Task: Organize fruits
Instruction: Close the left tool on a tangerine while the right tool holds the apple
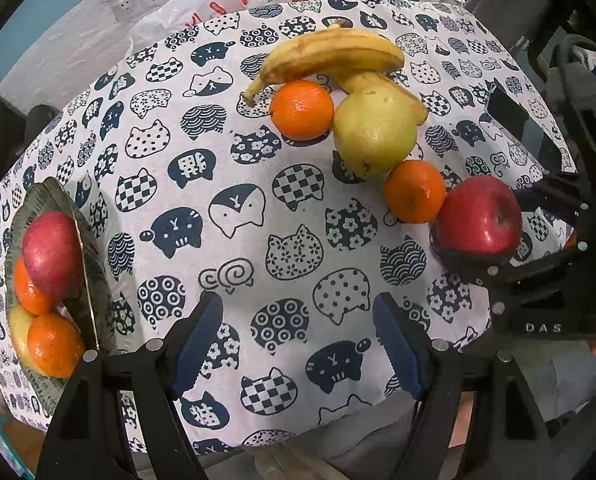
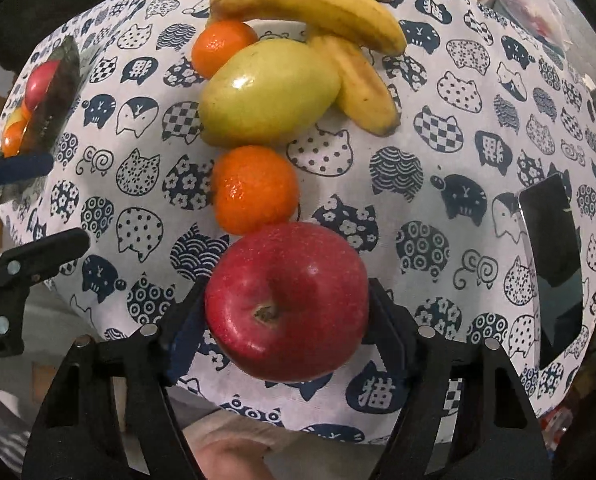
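Red apple (image 2: 286, 300); orange mandarin (image 2: 255, 189) beside it; yellow-green pear (image 2: 268, 90); yellow bananas (image 2: 309, 4); white tablecloth (image 2: 437, 140), navy cat-head print.

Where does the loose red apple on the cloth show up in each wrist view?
Left wrist: red apple at the right edge, with the right gripper around it.
Right wrist: the apple fills the lower middle, between the fingers.
Shared landmark: the orange touching the apple.

Both views evenly and brightly lit from overhead. Glare spots on the apple (image 2: 286, 300), pear (image 2: 268, 92) and oranges (image 1: 301, 110). Soft, short shadows under the fruit on the cloth (image 1: 258, 208). Strong fisheye bending at edges; corners black. Centre sharp, rims slightly blurred.
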Tool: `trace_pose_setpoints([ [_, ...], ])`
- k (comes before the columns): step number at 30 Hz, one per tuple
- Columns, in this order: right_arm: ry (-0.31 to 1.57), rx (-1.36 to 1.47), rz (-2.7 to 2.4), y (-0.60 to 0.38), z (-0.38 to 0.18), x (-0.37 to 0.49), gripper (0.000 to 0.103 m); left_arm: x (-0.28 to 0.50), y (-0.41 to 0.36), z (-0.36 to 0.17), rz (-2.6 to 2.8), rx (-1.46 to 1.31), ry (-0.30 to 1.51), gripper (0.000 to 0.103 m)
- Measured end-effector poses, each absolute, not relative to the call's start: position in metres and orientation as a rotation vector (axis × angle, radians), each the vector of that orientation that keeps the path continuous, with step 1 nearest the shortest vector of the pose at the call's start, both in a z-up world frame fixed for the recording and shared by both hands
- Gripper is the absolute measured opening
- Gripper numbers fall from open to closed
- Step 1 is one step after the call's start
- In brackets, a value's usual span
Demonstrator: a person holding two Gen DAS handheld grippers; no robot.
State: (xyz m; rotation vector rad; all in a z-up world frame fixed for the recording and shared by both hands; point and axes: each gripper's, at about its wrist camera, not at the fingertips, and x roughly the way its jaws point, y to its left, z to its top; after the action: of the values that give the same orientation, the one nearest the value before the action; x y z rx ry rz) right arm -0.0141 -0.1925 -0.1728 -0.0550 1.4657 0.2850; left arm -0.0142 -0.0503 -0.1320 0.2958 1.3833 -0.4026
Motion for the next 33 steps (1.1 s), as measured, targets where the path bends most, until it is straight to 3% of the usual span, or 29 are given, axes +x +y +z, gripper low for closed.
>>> trace_pose_setpoints([
  [20, 1.320, 0.053, 0.085, -0.286, -0.140, 0.009, 0.074, 0.011, -0.105, -0.146, -0.428, 0.163, 1.436, 0.081],
  [33, 1.293, 0.095, 0.098, -0.293, -0.146, 0.015, 0.074, 0.027, -0.134, -0.164, -0.422, 0.087, 1.467, 0.081],
])
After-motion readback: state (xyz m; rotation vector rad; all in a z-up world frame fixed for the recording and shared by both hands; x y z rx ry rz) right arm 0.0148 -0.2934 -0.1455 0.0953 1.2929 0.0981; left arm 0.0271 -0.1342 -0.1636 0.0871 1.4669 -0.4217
